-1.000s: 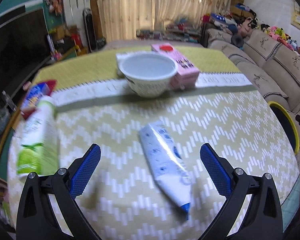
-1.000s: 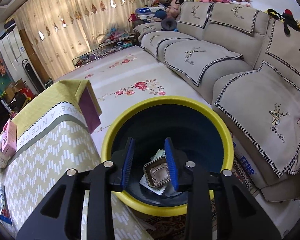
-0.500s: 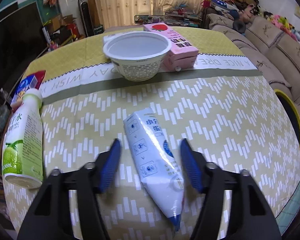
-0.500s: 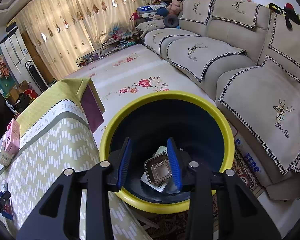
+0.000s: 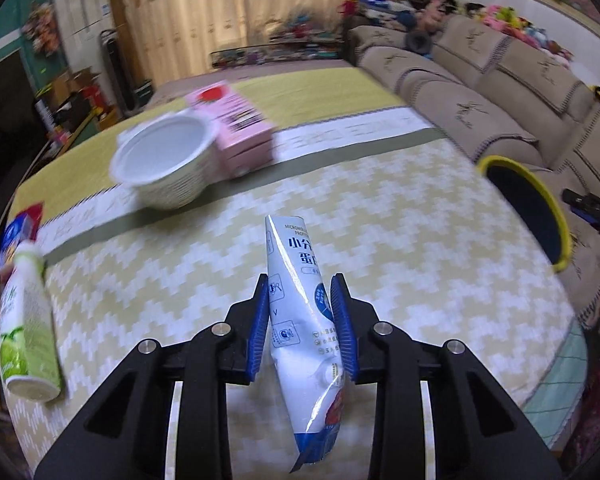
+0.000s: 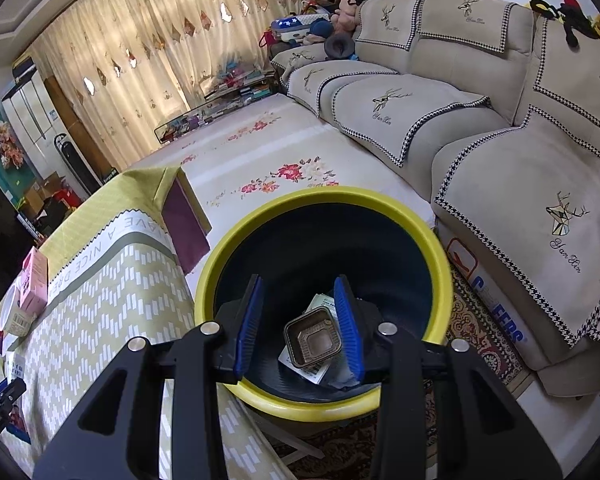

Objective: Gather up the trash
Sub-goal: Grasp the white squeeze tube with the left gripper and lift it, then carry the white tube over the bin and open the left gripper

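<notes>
My left gripper is shut on a white and blue pouch and holds it above the yellow patterned table. A white bowl, a pink carton and a green and white bottle lie on the table. My right gripper hovers over the yellow-rimmed bin, its jaws a little apart and empty. A brown foil tray and paper scraps lie inside the bin. The bin also shows in the left wrist view, beyond the table's right edge.
A beige sofa runs along the right of the bin. A red and blue packet lies at the table's left edge. The table's corner stands just left of the bin. A patterned rug lies under the bin.
My left gripper has closed on the pouch and lifted it off the table, swinging towards the right. My right gripper has stayed over the bin, its jaws slightly wider.
</notes>
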